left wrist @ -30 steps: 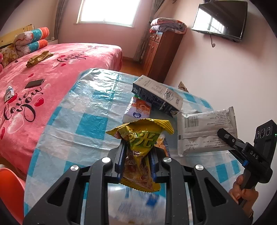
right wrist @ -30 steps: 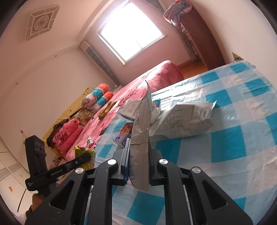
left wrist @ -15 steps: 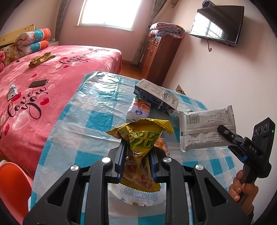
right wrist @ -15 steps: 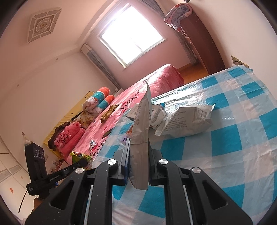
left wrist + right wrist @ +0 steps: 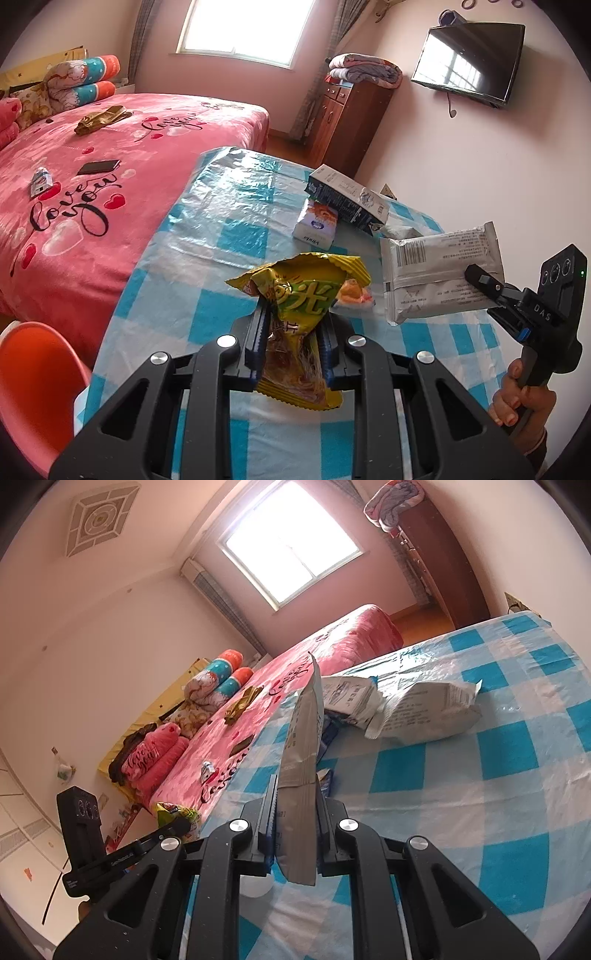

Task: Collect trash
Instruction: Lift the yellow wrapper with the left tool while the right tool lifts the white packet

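Trash was in both your claws. Your left gripper [image 5: 291, 347] was clamped on a yellow wrapper [image 5: 301, 317] at lower centre of the left wrist view, the crumpled bag standing up between the fingers above the checked table [image 5: 207, 243]. Your right gripper [image 5: 295, 827] pinched a silver packet [image 5: 301, 775] edge-on at lower centre of its own view; in the left view that same packet [image 5: 439, 269] showed flat at centre right, held off the table, with your right hand [image 5: 524, 402] on the handle at lower right.

More trash lay on the table: a dark carton [image 5: 347, 201] resting tilted on a tissue pack [image 5: 316, 229] at upper centre of the left view, and a small orange wrapper [image 5: 354, 293] just behind the yellow one. In the right view a crumpled white bag [image 5: 428, 712] lay at centre right, with another white bag [image 5: 349, 698] just left of it.

A pink bed [image 5: 92, 184] filled the left of the left view, with a phone [image 5: 98, 167] on it, and an orange chair [image 5: 33, 376] sat at lower left.
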A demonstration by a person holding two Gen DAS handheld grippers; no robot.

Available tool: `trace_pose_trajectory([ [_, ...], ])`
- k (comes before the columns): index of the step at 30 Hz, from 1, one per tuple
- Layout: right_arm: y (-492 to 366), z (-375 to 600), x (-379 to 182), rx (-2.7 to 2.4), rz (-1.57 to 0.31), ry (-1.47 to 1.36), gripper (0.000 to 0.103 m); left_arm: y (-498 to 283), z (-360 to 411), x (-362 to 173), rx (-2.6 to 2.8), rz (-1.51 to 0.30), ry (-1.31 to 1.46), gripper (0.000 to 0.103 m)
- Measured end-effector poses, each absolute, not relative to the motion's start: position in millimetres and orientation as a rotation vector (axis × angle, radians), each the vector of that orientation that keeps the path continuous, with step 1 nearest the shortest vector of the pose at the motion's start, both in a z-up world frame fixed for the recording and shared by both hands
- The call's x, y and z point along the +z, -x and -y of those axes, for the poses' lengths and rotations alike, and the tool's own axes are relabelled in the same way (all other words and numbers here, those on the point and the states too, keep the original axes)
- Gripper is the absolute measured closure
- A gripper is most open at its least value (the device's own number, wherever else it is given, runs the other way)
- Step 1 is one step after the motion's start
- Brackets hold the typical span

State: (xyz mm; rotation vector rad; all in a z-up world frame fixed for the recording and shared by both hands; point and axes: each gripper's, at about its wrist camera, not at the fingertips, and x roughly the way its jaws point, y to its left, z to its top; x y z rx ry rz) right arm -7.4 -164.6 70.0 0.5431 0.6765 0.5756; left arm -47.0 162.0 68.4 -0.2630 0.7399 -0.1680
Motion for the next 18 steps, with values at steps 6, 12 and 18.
trace_pose_trajectory([
  [6, 19.1, 151.4, 73.7, 0.601, -0.693, -0.535, 0.087, 60.7, -175.0, 66.4, -0.154, -0.735, 0.275, 0.078],
  [12, 30.7, 137.7, 78.0, 0.624, -0.706, -0.515, 0.087, 71.7, -189.9, 64.0, -0.142, -0.732, 0.297, 0.078],
  [18, 40.2, 119.9, 84.0, 0.647, -0.720, -0.487, 0.087, 85.3, -207.5, 61.7, -0.126, -0.721, 0.322, 0.078],
])
